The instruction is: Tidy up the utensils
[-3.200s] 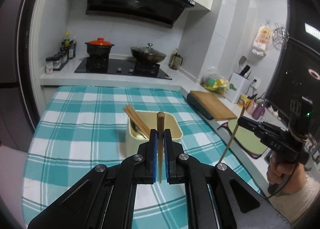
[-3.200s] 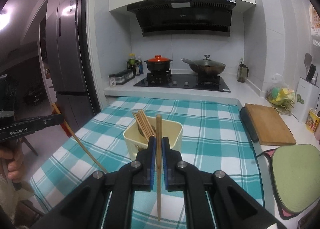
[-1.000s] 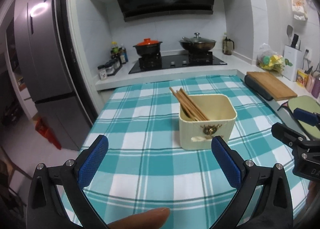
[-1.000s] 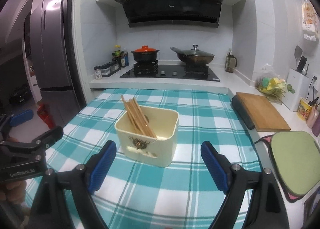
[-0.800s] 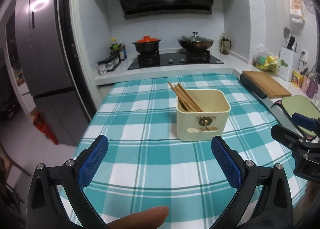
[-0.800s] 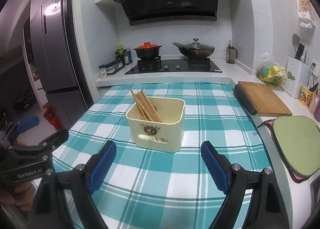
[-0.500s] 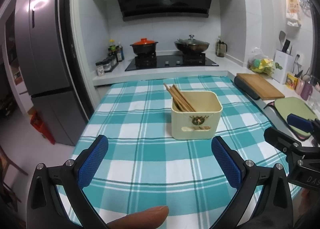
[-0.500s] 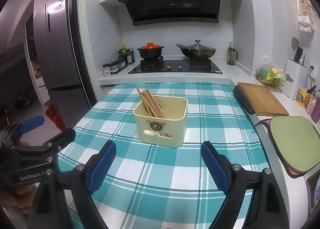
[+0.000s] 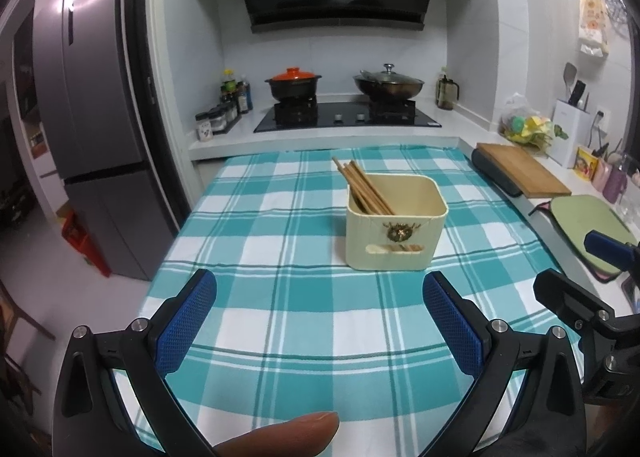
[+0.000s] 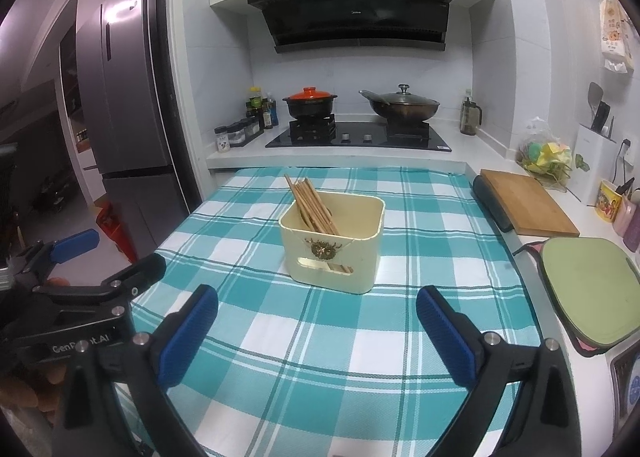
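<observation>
A cream square utensil holder (image 9: 396, 233) stands on the teal checked tablecloth (image 9: 280, 257), with several wooden chopsticks (image 9: 362, 187) leaning to its back left corner. It also shows in the right wrist view (image 10: 332, 243) with the chopsticks (image 10: 312, 205). My left gripper (image 9: 320, 317) is open and empty, well in front of the holder. My right gripper (image 10: 318, 331) is open and empty, also in front of it. Each gripper shows at the edge of the other's view: the right one (image 9: 600, 289), the left one (image 10: 92, 269).
A wooden cutting board (image 9: 520, 173) and a green mat (image 9: 588, 221) lie on the counter to the right. A stove with an orange-lidded pot (image 9: 294, 83) and a wok (image 9: 388, 83) is at the back. A fridge (image 9: 92, 145) stands left.
Both grippers held chopsticks 3.2 s ago; now both are open and the chopsticks rest in the holder. Over the last second both grippers have drawn back from the holder.
</observation>
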A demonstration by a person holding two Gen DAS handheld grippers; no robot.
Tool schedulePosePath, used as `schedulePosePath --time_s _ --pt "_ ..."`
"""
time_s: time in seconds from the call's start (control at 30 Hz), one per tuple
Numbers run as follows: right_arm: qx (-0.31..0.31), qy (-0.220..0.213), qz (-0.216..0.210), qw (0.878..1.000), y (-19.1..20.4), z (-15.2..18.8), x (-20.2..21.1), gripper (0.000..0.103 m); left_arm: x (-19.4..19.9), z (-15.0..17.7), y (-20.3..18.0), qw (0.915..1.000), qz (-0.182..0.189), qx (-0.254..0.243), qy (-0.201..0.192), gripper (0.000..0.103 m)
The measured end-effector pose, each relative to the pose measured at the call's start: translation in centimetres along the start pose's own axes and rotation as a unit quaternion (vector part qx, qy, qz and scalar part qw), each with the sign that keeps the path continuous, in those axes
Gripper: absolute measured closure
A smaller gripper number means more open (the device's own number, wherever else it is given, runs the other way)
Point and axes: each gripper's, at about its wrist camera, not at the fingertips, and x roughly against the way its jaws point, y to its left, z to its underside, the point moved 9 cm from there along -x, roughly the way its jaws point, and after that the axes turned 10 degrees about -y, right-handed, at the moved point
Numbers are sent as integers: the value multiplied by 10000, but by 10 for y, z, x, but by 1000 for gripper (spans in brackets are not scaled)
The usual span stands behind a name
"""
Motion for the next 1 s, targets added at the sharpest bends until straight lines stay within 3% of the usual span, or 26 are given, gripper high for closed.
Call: schedulePosePath --time_s 1.0 --pt "83 0 27 10000 5 -6 7 1 4 2 2 10000 -44 39 8 0"
